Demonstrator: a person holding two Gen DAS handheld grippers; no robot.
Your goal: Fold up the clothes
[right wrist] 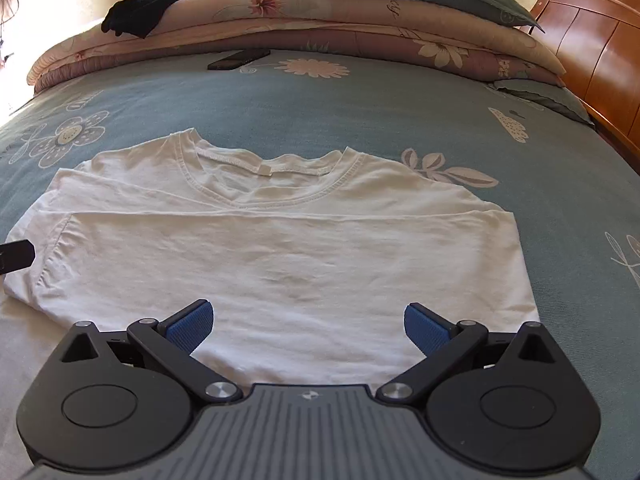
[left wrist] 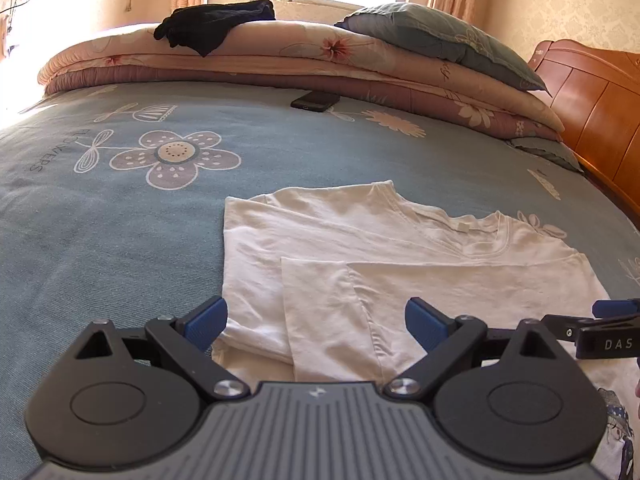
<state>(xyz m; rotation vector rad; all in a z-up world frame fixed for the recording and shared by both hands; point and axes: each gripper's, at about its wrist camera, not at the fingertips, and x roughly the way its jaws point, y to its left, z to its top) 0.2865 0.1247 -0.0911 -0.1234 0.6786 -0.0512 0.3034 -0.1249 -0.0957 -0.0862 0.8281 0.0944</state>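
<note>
A white T-shirt [left wrist: 400,248] [right wrist: 280,248] lies flat on the blue bedspread, collar away from me, with both sleeves folded in over its body. My left gripper [left wrist: 316,320] hovers open over the shirt's near left part, nothing between its blue pads [left wrist: 208,320]. My right gripper [right wrist: 308,326] hangs open over the shirt's near middle, also empty. The right gripper's tip [left wrist: 616,308] shows at the right edge of the left wrist view. A printed patch of the shirt [left wrist: 618,416] shows low at the right there.
A folded floral quilt [left wrist: 280,60] and a grey-blue pillow [left wrist: 440,36] lie along the far side of the bed. Dark clothing [left wrist: 216,26] sits on the quilt. A black phone [left wrist: 316,101] rests below it. A wooden headboard [left wrist: 592,108] stands at the right.
</note>
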